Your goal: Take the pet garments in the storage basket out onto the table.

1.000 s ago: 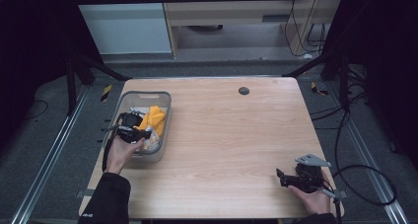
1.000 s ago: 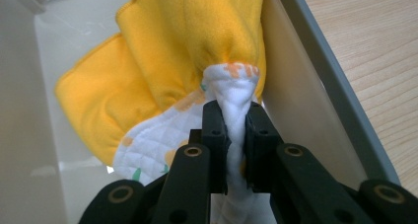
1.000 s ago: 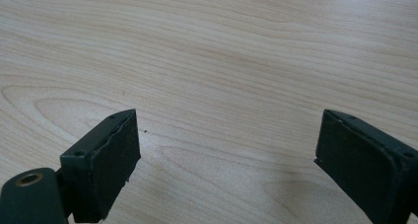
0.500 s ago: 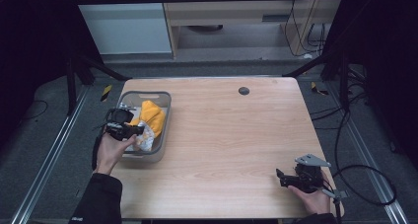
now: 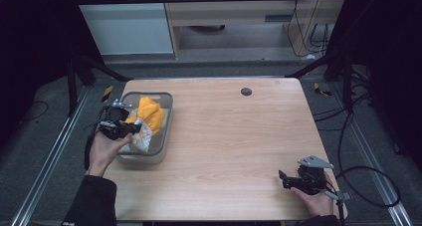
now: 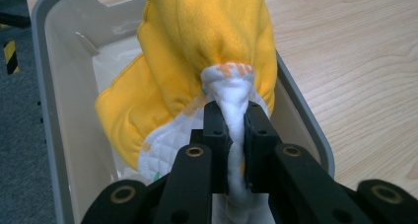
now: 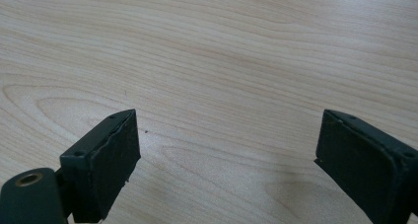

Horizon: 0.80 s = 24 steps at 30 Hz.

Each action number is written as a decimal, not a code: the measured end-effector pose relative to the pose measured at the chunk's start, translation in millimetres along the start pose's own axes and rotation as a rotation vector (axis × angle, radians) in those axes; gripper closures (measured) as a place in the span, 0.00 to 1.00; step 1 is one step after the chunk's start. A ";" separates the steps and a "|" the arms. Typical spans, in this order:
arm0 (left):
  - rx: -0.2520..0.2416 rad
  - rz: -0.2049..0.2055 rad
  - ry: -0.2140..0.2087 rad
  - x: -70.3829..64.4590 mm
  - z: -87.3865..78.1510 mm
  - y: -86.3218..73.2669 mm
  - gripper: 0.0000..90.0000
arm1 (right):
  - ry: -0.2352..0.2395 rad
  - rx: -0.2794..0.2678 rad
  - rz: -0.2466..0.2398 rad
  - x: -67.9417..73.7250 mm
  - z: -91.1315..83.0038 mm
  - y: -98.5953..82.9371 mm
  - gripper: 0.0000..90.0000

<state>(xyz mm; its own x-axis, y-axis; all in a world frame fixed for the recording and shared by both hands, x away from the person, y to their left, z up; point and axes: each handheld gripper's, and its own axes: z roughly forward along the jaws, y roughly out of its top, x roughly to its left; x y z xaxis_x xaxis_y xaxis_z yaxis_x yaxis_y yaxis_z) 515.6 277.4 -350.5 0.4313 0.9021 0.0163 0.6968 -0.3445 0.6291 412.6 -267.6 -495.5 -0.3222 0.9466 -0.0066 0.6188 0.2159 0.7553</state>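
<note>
At about four o'clock on the worktop [image 5: 224,151], the right tongs [image 5: 282,178] rest near the front edge, jaws wide apart over bare wood. Farther off, at nine o'clock, the left tongs [image 6: 235,120] are clamped on a yellow-and-white cloth [image 6: 197,51] partly lifted over the grey bin [image 6: 54,100].

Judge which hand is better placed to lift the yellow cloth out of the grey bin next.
Left. The left gripper is already shut on the yellow cloth over the grey bin. The right gripper is open over bare table at the near right corner, far from the bin.
</note>
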 end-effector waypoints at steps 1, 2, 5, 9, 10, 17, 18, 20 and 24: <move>0.000 0.000 0.000 -0.1 -1.7 0.4 0.92 | -0.001 0.000 0.000 0.0 0.0 0.0 0.11; -0.001 0.010 0.001 0.3 -3.6 0.9 0.92 | 0.000 -0.001 0.001 0.0 0.0 0.0 0.11; -0.010 0.018 -0.002 -1.3 -9.0 2.2 0.92 | 0.000 0.000 0.000 0.0 0.0 0.0 0.11; -0.026 0.035 -0.011 -4.7 -14.6 3.6 0.92 | 0.002 0.000 0.001 0.3 -0.3 0.1 0.11; -0.027 0.039 -0.014 -5.8 -15.7 4.1 0.92 | 0.000 -0.002 -0.002 0.2 0.0 0.0 0.10; -0.033 0.067 -0.032 -14.5 -21.2 8.1 0.92 | 0.001 -0.001 -0.003 0.2 -0.1 0.1 0.10; -0.032 0.073 -0.035 -15.9 -21.9 8.7 0.92 | 0.001 -0.001 0.000 0.4 -0.2 0.0 0.10; -0.034 0.083 -0.039 -18.4 -23.4 9.7 0.92 | 0.001 -0.002 0.000 0.4 -0.3 0.0 0.10; -0.037 0.104 -0.048 -23.5 -27.4 12.2 0.92 | 0.006 0.001 0.004 0.8 -0.6 0.1 0.10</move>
<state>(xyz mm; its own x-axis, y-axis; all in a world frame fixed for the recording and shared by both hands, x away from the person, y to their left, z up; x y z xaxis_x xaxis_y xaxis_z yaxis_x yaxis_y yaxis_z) 498.3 259.1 -321.9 0.5277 0.8482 0.0462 0.6254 -0.4248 0.6545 412.0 -266.9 -495.0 -0.3242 0.9460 0.0002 0.6205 0.2124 0.7549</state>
